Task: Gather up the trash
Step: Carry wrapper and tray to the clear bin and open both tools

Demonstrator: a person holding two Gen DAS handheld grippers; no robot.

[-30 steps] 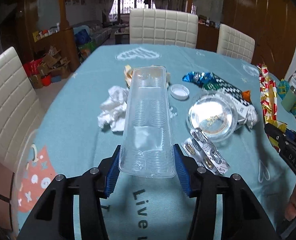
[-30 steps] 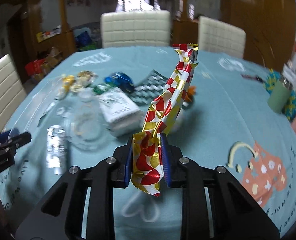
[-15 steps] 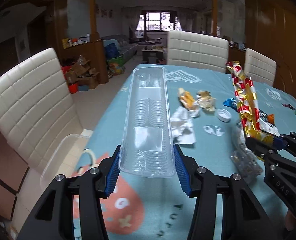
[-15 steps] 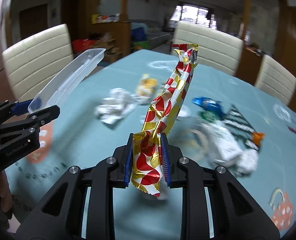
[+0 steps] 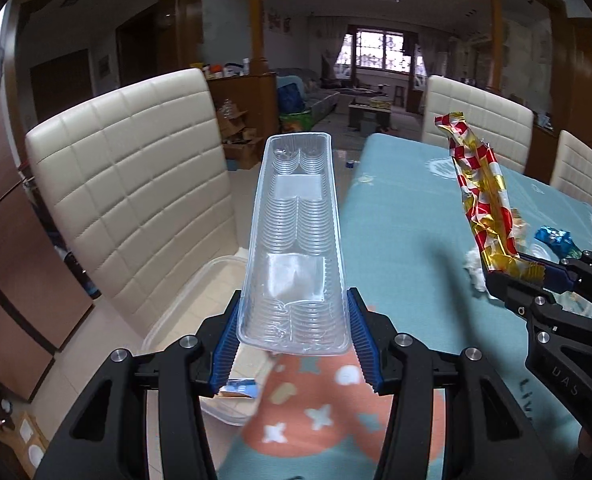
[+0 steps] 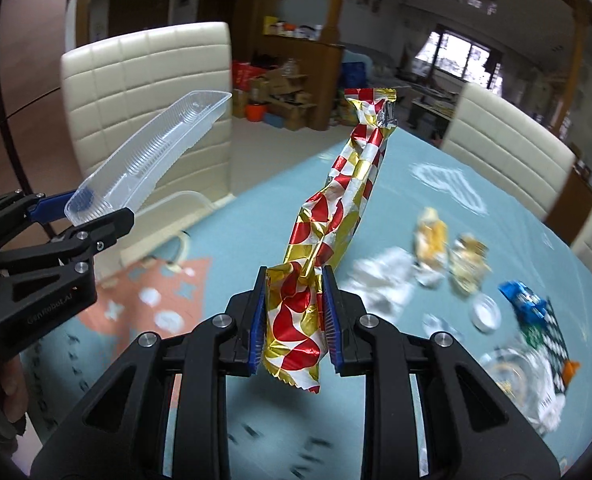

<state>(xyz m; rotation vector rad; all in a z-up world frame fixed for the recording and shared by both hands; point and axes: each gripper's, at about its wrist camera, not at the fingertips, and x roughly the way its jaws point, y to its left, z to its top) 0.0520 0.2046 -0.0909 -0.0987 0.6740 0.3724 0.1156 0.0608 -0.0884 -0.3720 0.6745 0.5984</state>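
A dining table with a light blue cloth fills the scene, cream chairs around it. Nearest, the left gripper clamps the near end of a clear plastic tray, held over the table's edge above a clear bin on the floor. The right gripper pinches a red and gold wrapper upright. Farther off, more wrappers, crumpled tissue and a white cap lie scattered on the cloth.

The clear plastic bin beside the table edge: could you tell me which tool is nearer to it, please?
Left. The left tool, shut on the clear tray, hangs by the bin; the right tool, gripping the foil wrapper, is over the table.
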